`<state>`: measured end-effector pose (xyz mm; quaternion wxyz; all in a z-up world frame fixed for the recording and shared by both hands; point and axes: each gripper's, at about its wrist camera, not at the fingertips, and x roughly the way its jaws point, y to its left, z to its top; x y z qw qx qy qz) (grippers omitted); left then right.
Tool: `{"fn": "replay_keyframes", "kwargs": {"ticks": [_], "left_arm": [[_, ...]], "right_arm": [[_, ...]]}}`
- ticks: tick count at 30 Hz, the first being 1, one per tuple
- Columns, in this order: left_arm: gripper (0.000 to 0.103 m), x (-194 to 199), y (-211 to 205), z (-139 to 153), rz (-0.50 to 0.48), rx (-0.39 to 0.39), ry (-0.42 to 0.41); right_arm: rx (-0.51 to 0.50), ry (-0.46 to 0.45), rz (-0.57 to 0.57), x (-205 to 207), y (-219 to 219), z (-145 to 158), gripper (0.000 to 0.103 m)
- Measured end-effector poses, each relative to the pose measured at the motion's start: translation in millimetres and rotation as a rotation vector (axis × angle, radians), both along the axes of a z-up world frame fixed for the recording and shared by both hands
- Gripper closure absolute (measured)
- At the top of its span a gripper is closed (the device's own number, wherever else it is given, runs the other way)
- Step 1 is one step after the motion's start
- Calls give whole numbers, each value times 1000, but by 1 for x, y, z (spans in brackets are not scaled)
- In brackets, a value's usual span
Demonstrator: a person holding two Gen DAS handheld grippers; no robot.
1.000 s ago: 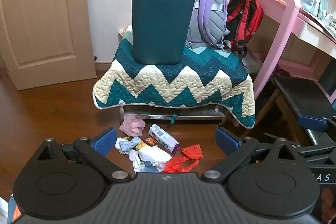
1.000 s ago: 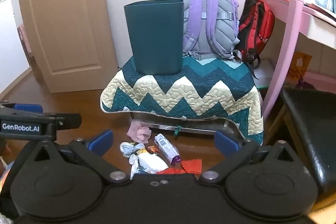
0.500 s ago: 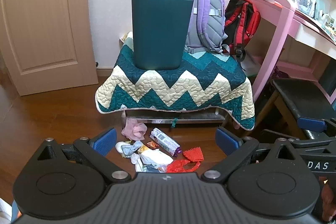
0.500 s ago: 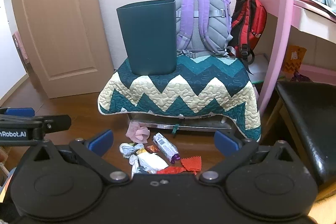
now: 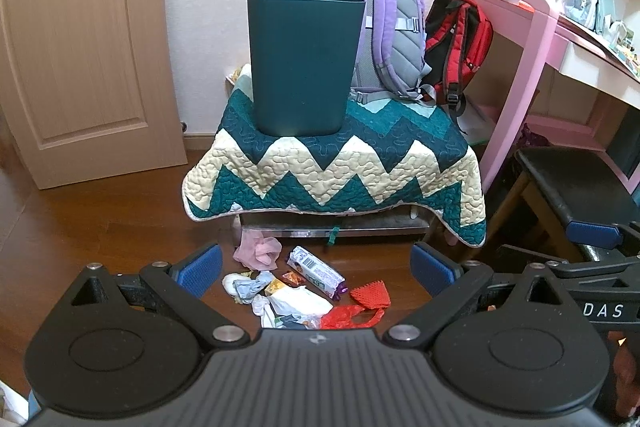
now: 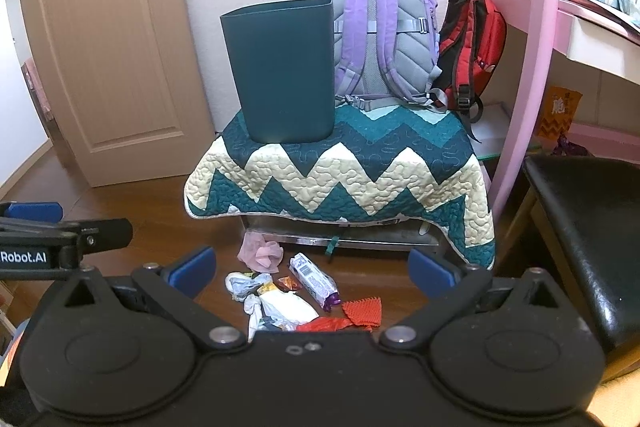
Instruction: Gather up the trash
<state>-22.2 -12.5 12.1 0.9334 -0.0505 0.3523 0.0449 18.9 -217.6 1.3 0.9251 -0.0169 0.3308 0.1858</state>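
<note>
Hovering wide apart and empty, the left hand-held gripper (image 5: 316, 263) and right hand-held gripper (image 6: 312, 263) have collected nothing: the trash (image 5: 304, 287) lies on the floor (image 5: 100, 219) below the quilt's (image 5: 332, 171) front edge; the bin (image 5: 302, 63) waits above.

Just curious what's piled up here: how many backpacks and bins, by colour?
Purple backpack: 1
Red backpack: 1
Dark green bin: 1
Total: 3
</note>
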Motion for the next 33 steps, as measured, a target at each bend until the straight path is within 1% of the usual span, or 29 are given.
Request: {"fn": "replay_keyframes", "kwargs": {"ticks": [33], "left_arm": [[2,3,4,-1,-1,-33,11]], "right_arm": [[-13,0,0,3,0,1,1]]}}
